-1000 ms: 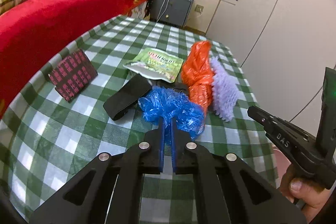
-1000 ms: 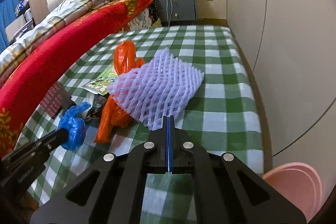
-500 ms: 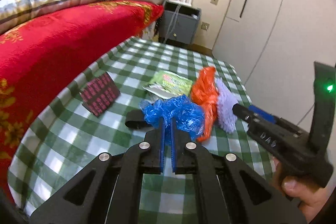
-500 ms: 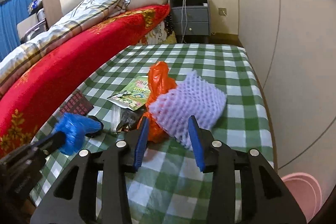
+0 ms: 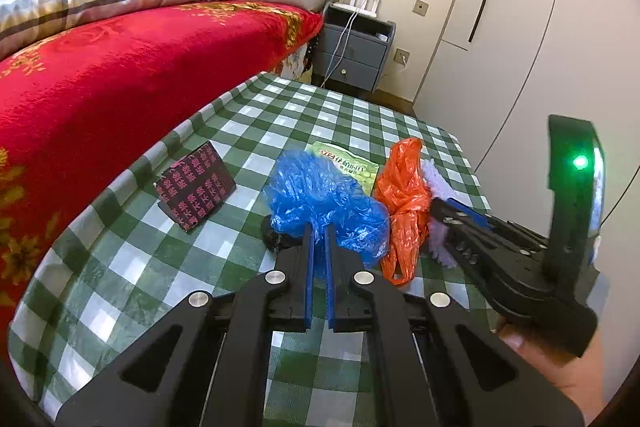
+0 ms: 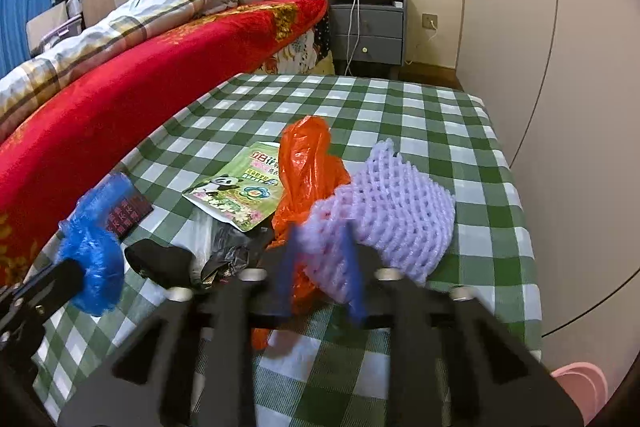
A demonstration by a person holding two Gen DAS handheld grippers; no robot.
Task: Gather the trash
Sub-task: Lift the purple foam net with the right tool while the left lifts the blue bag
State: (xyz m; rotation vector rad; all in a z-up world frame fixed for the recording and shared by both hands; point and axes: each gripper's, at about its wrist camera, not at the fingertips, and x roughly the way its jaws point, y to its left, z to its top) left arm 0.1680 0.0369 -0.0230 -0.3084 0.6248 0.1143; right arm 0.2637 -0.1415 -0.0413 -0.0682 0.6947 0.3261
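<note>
My left gripper is shut on a crumpled blue plastic bag, which it holds just above the checked tablecloth. The right wrist view shows that bag at the left. My right gripper is blurred. Its jaws are closing on the near corner of a purple foam net, which fills the gap between them. An orange plastic bag lies against the net's left side. In the left wrist view the right gripper reaches into the net beside the orange bag.
A green printed packet, a black-and-red packet, a black pouch and a dark crumpled wrapper lie on the table. A bed with a red blanket borders the left. A pink bin stands below the table's right edge.
The right jaws went from shut to wide open, then narrowed around the net's near corner. The left gripper has risen a little with the blue bag, uncovering the black pouch.
</note>
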